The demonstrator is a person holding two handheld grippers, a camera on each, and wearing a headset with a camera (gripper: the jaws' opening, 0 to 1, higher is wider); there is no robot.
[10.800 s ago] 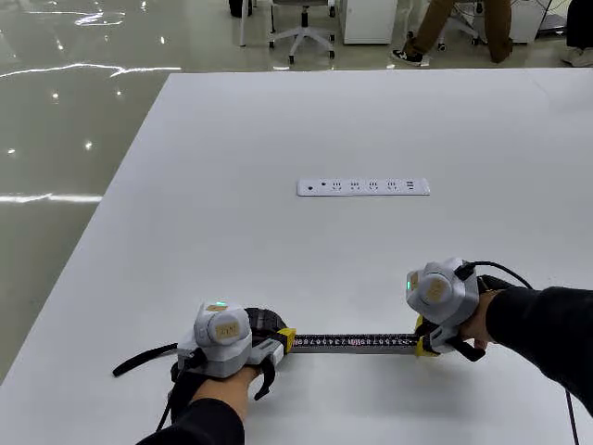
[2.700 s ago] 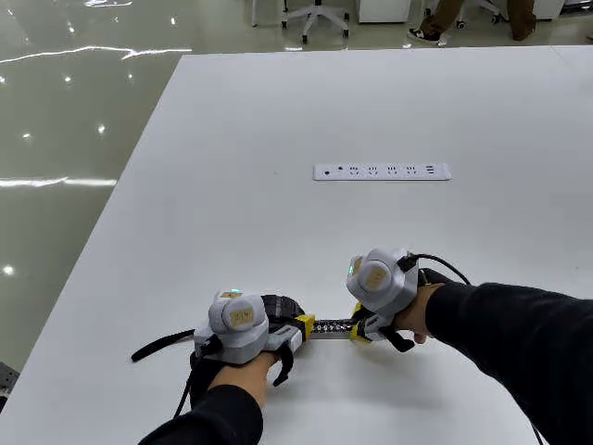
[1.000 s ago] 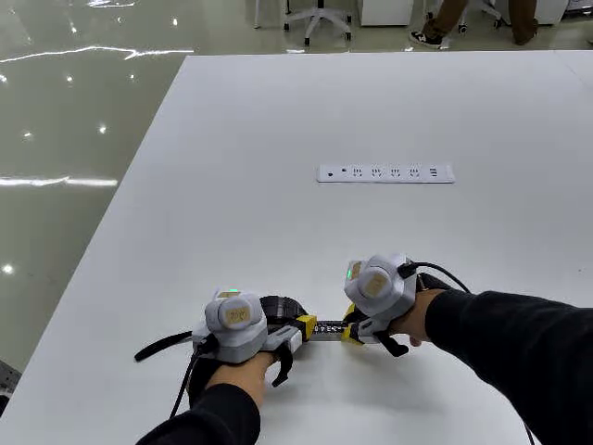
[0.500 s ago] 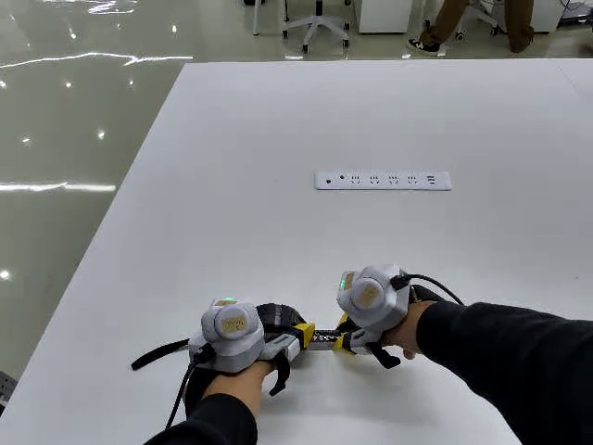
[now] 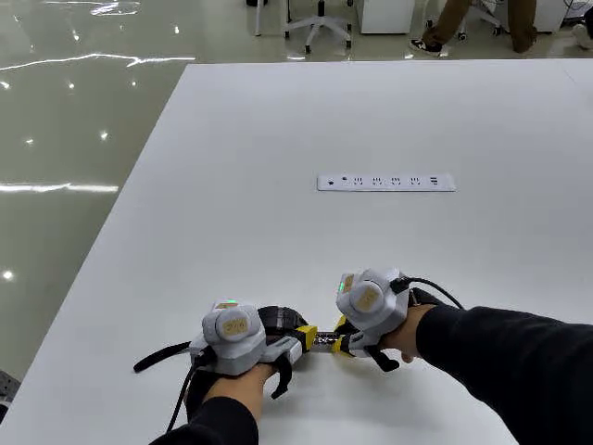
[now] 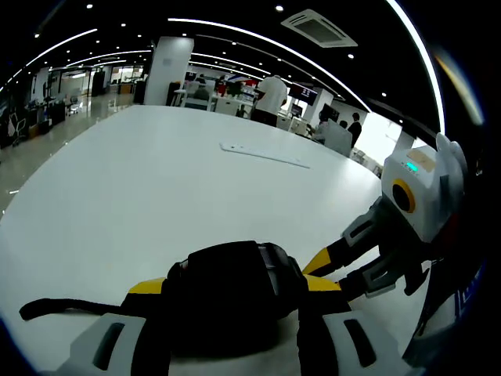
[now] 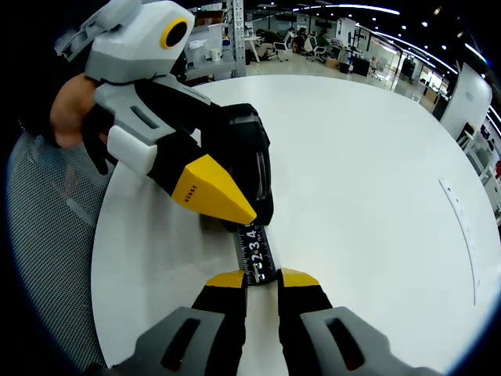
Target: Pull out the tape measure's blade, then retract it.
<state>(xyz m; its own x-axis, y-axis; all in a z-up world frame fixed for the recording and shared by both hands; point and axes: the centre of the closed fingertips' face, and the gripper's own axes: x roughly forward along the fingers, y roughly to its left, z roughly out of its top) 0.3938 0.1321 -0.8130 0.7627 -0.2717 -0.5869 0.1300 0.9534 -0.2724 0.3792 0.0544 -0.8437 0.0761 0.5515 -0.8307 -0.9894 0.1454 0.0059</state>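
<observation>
Gap shrinks: right hand-held gripper [image 7: 258,279], pinching the blade [image 7: 252,249], nears the tape measure [image 7: 254,168] clamped in left hand-held gripper [image 5: 298,339]; retraction looks nearly done.

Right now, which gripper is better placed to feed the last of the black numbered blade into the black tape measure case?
The right gripper: its jaws pinch the black numbered blade just short of the black tape measure case. The left gripper clamps that case, so it likely suits anchoring.

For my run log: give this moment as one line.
left tongs: shut on tape measure case | right tongs: shut on blade | blade: mostly in
</observation>
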